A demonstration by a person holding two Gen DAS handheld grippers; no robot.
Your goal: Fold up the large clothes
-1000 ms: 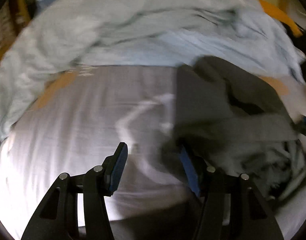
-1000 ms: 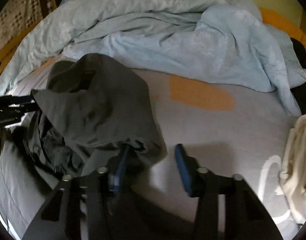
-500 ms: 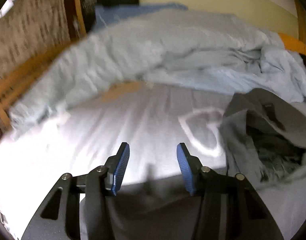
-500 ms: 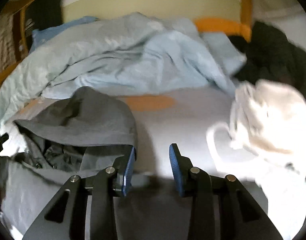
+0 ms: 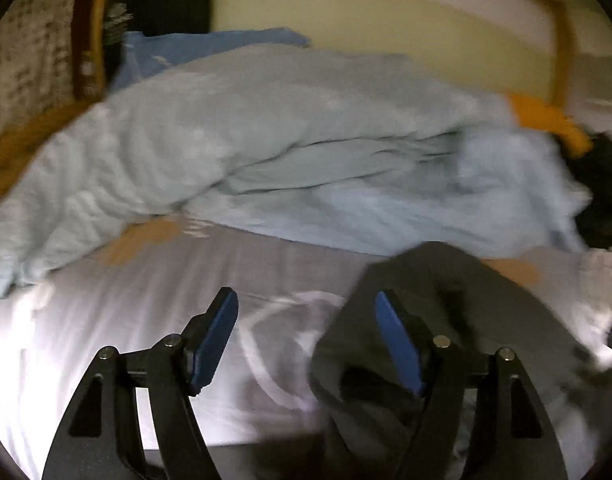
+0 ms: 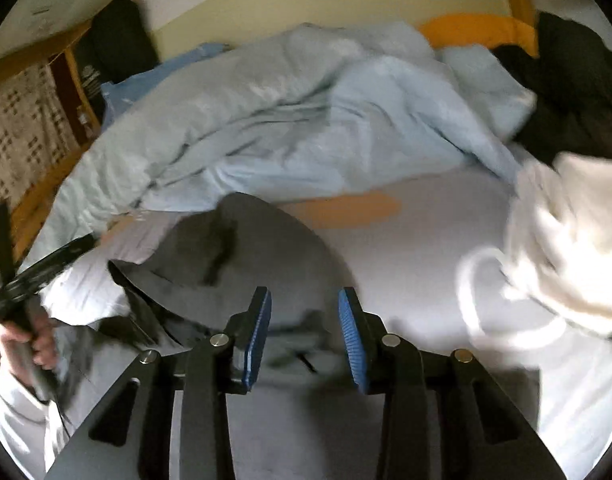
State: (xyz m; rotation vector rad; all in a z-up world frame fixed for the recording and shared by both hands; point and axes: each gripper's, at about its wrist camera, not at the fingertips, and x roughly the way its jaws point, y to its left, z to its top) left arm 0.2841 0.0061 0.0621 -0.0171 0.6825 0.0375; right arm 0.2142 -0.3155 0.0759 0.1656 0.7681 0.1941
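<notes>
On the bed the grey jacket lies rumpled — your left claw, just widened, and right claw both gape empty, ready to regrip.

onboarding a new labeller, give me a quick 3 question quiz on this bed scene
1. True or false: the left hand-held gripper is shut on the grey hooded jacket.
2. Which pile lies at the far right of the right wrist view: A light blue duvet, B cream garment, C orange pillow?
3. Fill in: the jacket lies on a pale bed ____.

Key: 1 false, its jaws have just been opening, nothing between them; 2 B; 3 sheet.
</notes>
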